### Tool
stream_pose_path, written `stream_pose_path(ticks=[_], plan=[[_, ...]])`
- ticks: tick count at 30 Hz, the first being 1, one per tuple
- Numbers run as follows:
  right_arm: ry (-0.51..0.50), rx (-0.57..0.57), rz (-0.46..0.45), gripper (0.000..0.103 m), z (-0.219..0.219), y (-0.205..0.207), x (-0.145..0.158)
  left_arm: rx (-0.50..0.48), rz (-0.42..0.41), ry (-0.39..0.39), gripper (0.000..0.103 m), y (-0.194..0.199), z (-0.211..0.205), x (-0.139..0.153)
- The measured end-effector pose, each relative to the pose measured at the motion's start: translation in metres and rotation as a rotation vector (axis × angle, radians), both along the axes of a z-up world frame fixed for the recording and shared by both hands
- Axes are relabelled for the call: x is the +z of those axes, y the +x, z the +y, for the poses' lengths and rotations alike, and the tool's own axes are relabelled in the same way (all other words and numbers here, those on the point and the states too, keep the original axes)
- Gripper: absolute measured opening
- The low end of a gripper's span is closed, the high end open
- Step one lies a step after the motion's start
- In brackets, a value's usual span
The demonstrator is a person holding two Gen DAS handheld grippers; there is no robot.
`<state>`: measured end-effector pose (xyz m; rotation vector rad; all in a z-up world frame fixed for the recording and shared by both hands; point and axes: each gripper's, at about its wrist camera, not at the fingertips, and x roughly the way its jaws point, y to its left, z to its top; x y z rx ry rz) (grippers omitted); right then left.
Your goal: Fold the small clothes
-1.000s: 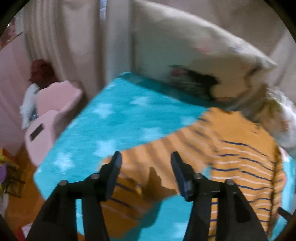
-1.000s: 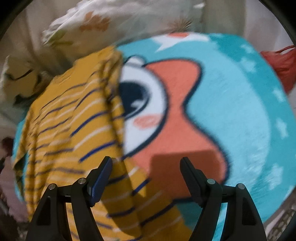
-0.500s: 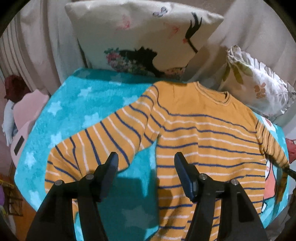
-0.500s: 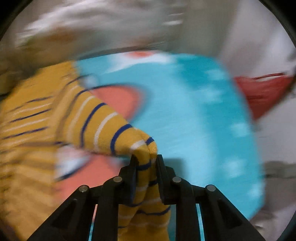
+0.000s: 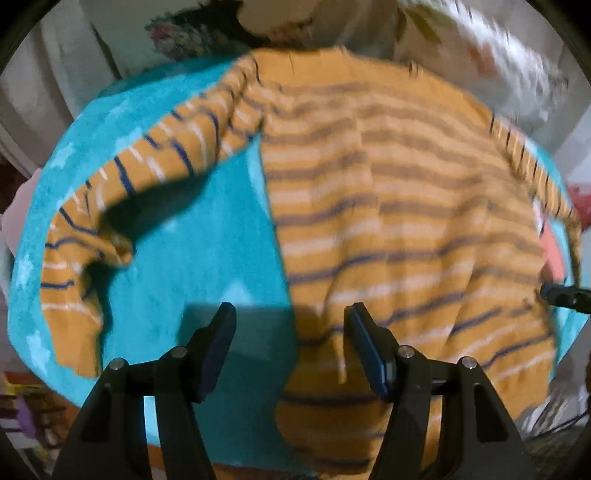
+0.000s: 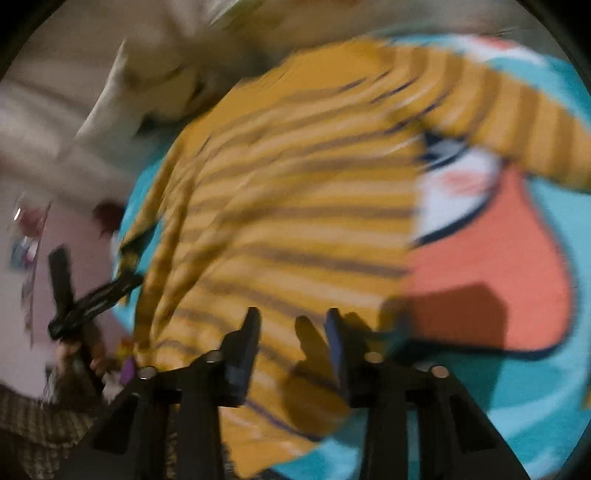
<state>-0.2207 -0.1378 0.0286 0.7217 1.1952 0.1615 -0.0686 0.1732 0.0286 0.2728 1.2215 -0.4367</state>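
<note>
An orange sweater [image 5: 399, 206] with navy and white stripes lies spread flat on a teal blanket [image 5: 207, 236]; it also shows in the right wrist view [image 6: 295, 206]. Its left sleeve [image 5: 147, 173] stretches out to the left and its right sleeve [image 6: 517, 122] to the right. My left gripper [image 5: 290, 325] is open and empty above the sweater's lower left hem. My right gripper [image 6: 291, 332] is open and empty above the sweater's lower right part. Both views are blurred.
The blanket has white stars and an orange and white cartoon patch [image 6: 491, 258]. Pillows [image 5: 229, 26] lean at the far edge. The blanket's near edge [image 5: 55, 373] drops off to clutter at lower left. The left gripper [image 6: 85, 299] shows at the right view's left side.
My right gripper was shut on the right sleeve's cuff half a second ago; now it is open and the sleeve lies on the blanket. Both grippers have moved toward the sweater's lower hem.
</note>
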Motion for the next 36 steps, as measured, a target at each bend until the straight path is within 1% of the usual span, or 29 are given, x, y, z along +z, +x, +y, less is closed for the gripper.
stream_pose_path(ticks=[1,3,4,6,8,9,11,13,15,17,19,20,22,24,25,26,29,30,31,32,33,34,35,36], plan=[[0.017,0.019,0.021,0.036,0.001,-0.01,-0.009,-0.004,0.009,0.015,0.06,-0.005,0.004,-0.004],[0.03,0.048,0.081,0.034,0.011,-0.025,-0.013,0.0,0.037,0.037,0.058,-0.013,0.016,-0.01],[0.037,0.058,0.086,0.031,0.013,-0.035,-0.01,0.006,0.049,0.048,0.057,-0.016,0.024,-0.013],[0.042,0.076,0.123,0.03,0.019,-0.053,-0.013,0.027,0.065,0.028,0.057,-0.021,0.042,-0.008],[-0.005,0.094,0.14,0.029,0.021,-0.069,-0.012,0.045,0.04,0.012,0.056,-0.023,0.056,0.002],[-0.025,0.075,0.139,0.031,0.015,-0.078,-0.002,0.05,0.025,-0.001,0.056,-0.023,0.061,0.008],[-0.052,0.005,0.091,0.034,0.01,-0.077,0.013,0.058,0.009,-0.043,0.056,-0.022,0.067,0.018],[-0.1,-0.055,0.086,0.054,-0.001,-0.075,0.022,0.042,0.021,-0.077,0.057,-0.017,0.066,0.021],[-0.1,-0.053,0.094,0.055,0.005,-0.074,0.013,0.015,0.024,-0.091,0.058,-0.019,0.057,0.02],[-0.089,-0.027,0.104,0.055,0.02,-0.062,0.0,-0.018,0.031,-0.085,0.06,-0.021,0.04,0.016],[-0.081,-0.007,0.091,0.054,0.034,-0.057,-0.01,-0.057,0.053,-0.072,0.06,-0.028,0.026,0.01],[-0.077,-0.007,0.079,0.05,0.038,-0.055,-0.011,-0.075,0.062,-0.046,0.06,-0.03,0.019,0.005],[-0.055,-0.01,0.087,0.009,0.05,-0.051,-0.011,-0.101,0.083,-0.006,0.06,-0.034,0.01,-0.005],[-0.057,-0.019,0.107,0.009,0.046,-0.064,-0.013,-0.12,0.108,-0.008,0.042,-0.039,0.009,-0.01],[-0.055,-0.028,0.118,0.009,0.045,-0.073,-0.012,-0.131,0.119,-0.012,0.024,-0.04,0.011,-0.011],[-0.061,-0.03,0.134,0.008,0.045,-0.082,-0.011,-0.135,0.126,0.006,0.018,-0.041,0.013,-0.012],[-0.072,-0.02,0.189,0.002,0.044,-0.103,-0.006,-0.128,0.131,-0.021,0.018,-0.042,0.031,-0.004],[-0.056,-0.031,0.173,0.003,0.038,-0.11,0.001,-0.115,0.127,-0.031,0.018,-0.041,0.037,0.0],[-0.059,-0.071,0.147,0.003,0.027,-0.116,0.008,-0.096,0.12,-0.043,0.018,-0.04,0.043,0.004],[-0.076,-0.142,0.122,0.003,0.011,-0.122,0.016,-0.069,0.109,-0.06,0.018,-0.034,0.048,0.009],[-0.11,-0.258,0.099,0.006,-0.012,-0.129,0.024,-0.045,0.099,-0.076,0.018,-0.029,0.052,0.015],[-0.138,-0.362,0.086,0.015,-0.032,-0.136,0.027,-0.02,0.086,-0.089,0.02,-0.022,0.054,0.02],[-0.162,-0.455,0.074,0.022,-0.05,-0.143,0.029,-0.002,0.073,-0.099,0.025,-0.017,0.054,0.024],[-0.197,-0.583,0.069,0.04,-0.072,-0.155,0.029,0.011,0.055,-0.113,0.027,-0.013,0.052,0.03]])
